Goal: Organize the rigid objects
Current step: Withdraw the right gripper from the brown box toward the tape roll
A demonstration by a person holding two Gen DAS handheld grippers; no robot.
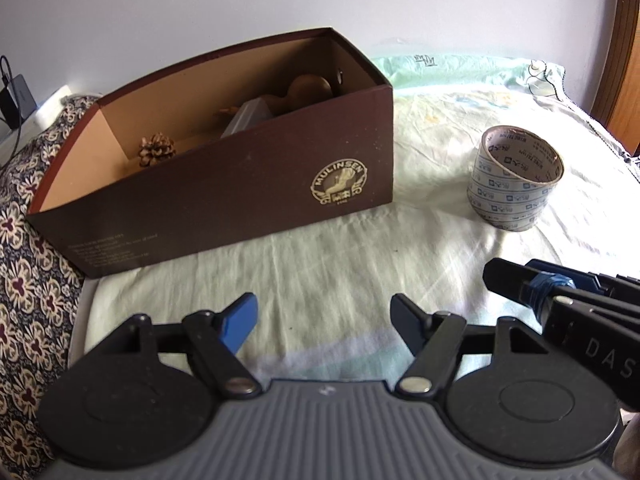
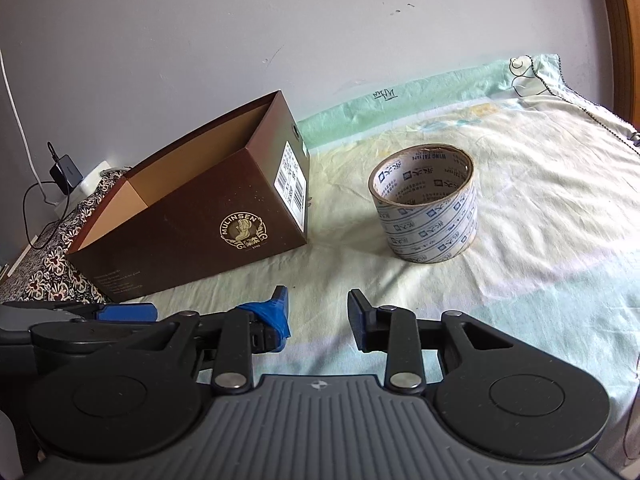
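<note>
Both grippers empty, jaws apart: left gripper (image 1: 322, 326), right gripper (image 2: 318, 314). Tape roll (image 2: 426, 208) ahead-right of right jaws; brown box (image 1: 224, 188) ahead-left of left jaws.

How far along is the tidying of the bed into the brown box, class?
Done: a pine cone and other items lie in the brown box. In hand: nothing; the left claw and right claw are empty. Left: the tape roll on the sheet.
</note>
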